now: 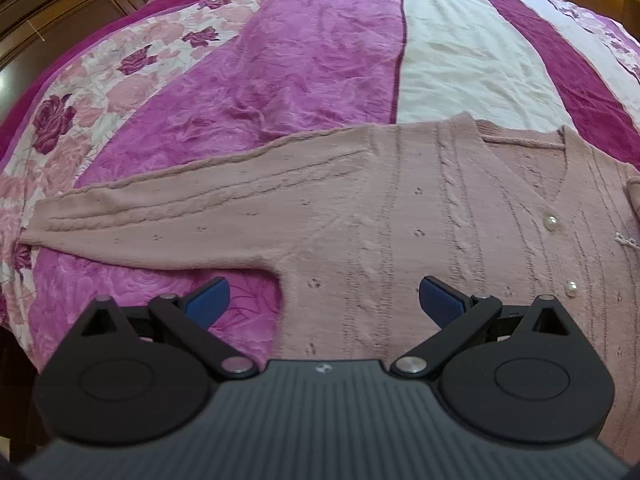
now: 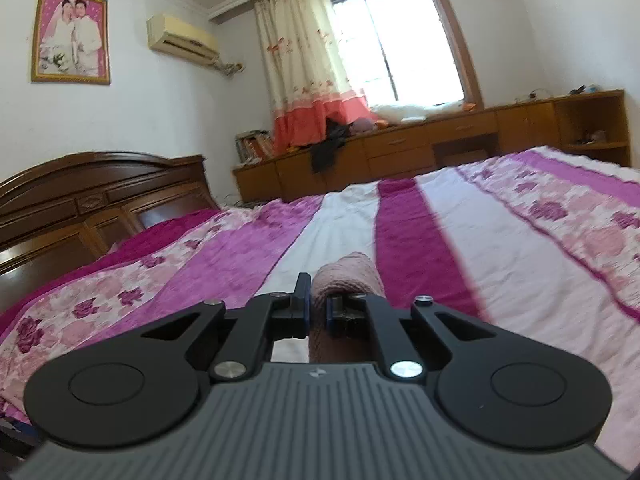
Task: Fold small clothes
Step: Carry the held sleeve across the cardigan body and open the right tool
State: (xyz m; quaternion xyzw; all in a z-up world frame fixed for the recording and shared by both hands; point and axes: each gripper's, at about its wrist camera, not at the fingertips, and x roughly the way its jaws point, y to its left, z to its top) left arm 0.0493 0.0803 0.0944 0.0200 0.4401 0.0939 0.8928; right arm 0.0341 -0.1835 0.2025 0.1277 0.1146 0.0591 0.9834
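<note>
In the left wrist view, a pink knitted cardigan (image 1: 420, 208) is seen spread flat on a bedspread (image 1: 312, 52) striped in magenta, white and a rose print. One sleeve (image 1: 168, 208) is stretched straight out toward the left side of the bed, its cuff reaching the rose-printed band near that edge. The V-neck is turned toward the far side, and two pearl buttons (image 1: 551, 223) are set down the front placket. The left gripper (image 1: 324, 300) is held just above the garment near the armpit, its blue-padded fingers (image 1: 440, 300) spread wide apart with nothing between them. One pad is over the bedspread, the other over the cardigan body. Dark wooden furniture is glimpsed past the far left corner of the bed.

In the right wrist view, the right gripper (image 2: 318, 308) is seen clamped on a bunched fold of the same pink knit (image 2: 346, 276), which is raised above the bedspread (image 2: 500, 240) and pokes out beyond the fingertips. Which part of the cardigan is pinched cannot be told. Beyond the bed, a dark wooden headboard (image 2: 88, 196) is seen at the left, a low wooden cabinet (image 2: 420, 144) under a curtained window (image 2: 400, 44), and a framed photograph (image 2: 71, 35) and an air conditioner (image 2: 182, 38) on the wall.
</note>
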